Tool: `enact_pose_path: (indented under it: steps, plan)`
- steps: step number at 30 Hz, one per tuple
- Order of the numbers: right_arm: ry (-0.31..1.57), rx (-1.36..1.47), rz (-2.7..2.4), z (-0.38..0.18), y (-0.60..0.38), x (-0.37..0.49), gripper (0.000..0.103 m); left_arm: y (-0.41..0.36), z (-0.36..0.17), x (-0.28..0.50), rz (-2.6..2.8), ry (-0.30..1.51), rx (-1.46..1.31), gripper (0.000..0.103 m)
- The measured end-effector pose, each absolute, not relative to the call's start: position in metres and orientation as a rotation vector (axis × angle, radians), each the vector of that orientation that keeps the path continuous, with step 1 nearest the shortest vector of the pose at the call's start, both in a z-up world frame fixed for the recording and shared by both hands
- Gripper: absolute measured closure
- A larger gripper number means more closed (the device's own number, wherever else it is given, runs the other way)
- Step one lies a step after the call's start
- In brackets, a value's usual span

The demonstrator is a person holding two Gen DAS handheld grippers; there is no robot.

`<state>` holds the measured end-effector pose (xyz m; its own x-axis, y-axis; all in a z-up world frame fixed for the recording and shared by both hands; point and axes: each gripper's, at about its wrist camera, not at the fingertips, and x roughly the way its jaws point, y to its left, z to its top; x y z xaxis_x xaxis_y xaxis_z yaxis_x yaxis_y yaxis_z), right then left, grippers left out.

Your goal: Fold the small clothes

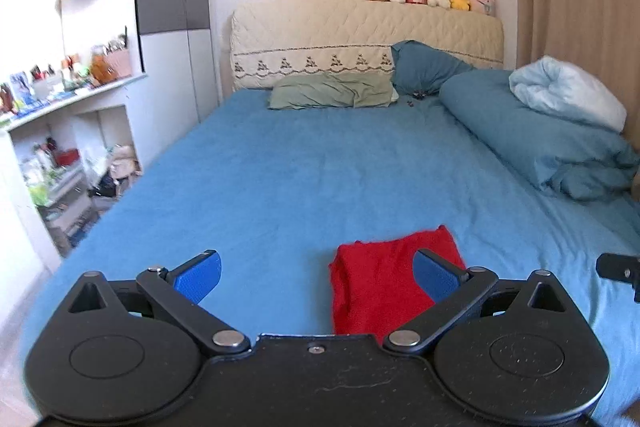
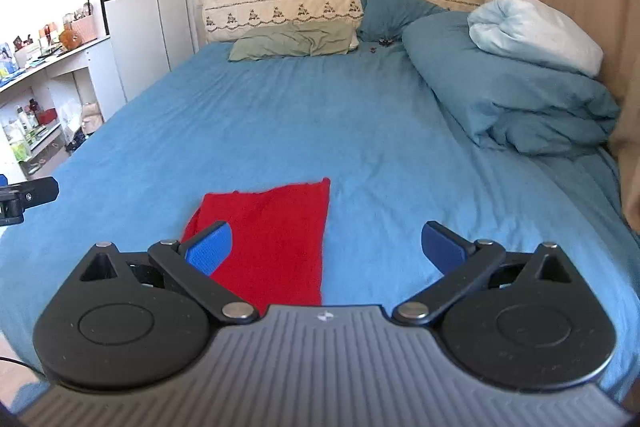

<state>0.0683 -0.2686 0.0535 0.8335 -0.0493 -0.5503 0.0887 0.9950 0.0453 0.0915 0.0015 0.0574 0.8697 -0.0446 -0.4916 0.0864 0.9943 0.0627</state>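
My left gripper (image 1: pixel 316 277) stands wide with nothing between its blue pads, and my right gripper (image 2: pixel 326 247) is just as wide and bare. The red cloth (image 2: pixel 272 227) lies folded flat on the blue bed sheet (image 2: pixel 360 131), near me, below both tools: toward the right of the left one and the left of the right one. It looks like a small top (the weave is blurred).

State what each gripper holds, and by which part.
Nothing. The left gripper and right gripper are open and empty; the red garment lies on the bed.
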Motion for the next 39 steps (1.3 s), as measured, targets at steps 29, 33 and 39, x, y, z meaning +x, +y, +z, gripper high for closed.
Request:
enact_pose_path:
  steps: [29, 33, 39]
  plan:
    - [0.747, 0.049, -0.119, -0.002, -0.234, -0.031, 0.000, 0.000, 0.003, 0.004, -0.093, 0.603, 0.139, 0.000]
    - [0.746, 0.058, -0.118, -0.003, -0.236, -0.030, 0.000, 0.000, 0.006, 0.004, -0.096, 0.596, 0.140, 0.000]
    - [0.747, 0.062, -0.115, -0.003, -0.239, -0.029, 0.000, 0.001, 0.004, 0.004, -0.094, 0.595, 0.151, 0.000]
